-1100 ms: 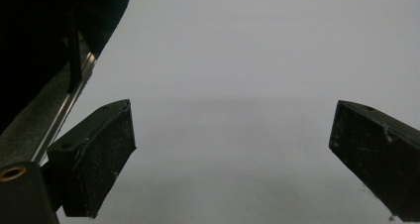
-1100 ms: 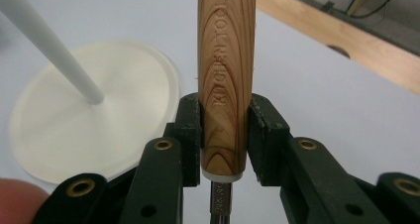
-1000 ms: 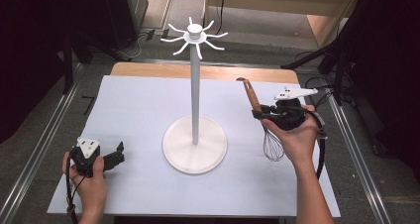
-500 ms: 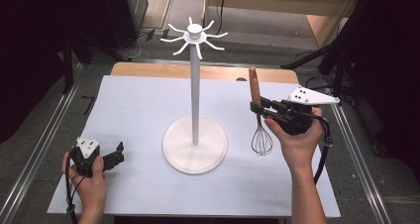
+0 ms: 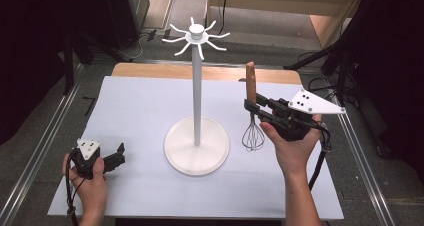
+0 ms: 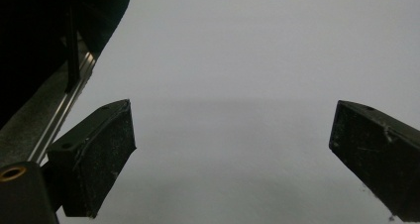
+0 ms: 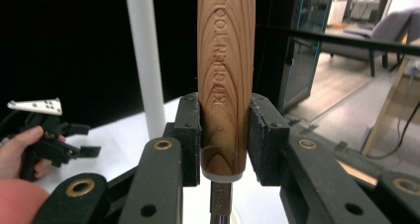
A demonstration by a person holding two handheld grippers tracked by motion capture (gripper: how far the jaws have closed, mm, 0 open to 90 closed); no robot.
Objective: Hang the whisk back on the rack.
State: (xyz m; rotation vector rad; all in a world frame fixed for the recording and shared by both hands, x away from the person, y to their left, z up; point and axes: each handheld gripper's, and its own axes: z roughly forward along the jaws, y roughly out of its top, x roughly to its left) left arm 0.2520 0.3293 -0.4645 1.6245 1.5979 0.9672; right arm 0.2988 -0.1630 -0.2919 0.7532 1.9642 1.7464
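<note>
A whisk with a wooden handle (image 5: 251,82) and wire head (image 5: 253,136) hangs upright, handle up, in my right gripper (image 5: 251,107), which is shut on the handle's lower end to the right of the stand. In the right gripper view the pads (image 7: 189,135) press both sides of the wooden handle (image 7: 226,75). A white hook stand (image 5: 197,86) with a round base (image 5: 196,147) and several prongs at its top rises at the table's middle. My left gripper (image 5: 119,156) rests open at the table's front left, its jaws wide over bare white tabletop (image 6: 237,60).
The white tabletop (image 5: 140,111) is edged by metal rails (image 5: 45,141) left and right. Cables and dark stands lie beyond the far edge. The stand's pole (image 7: 146,60) and the other hand with its gripper (image 7: 44,135) show in the right gripper view.
My right gripper has lifted the whisk off the table, turned it upright and carried it left toward the stand. The left hand has stayed put.
</note>
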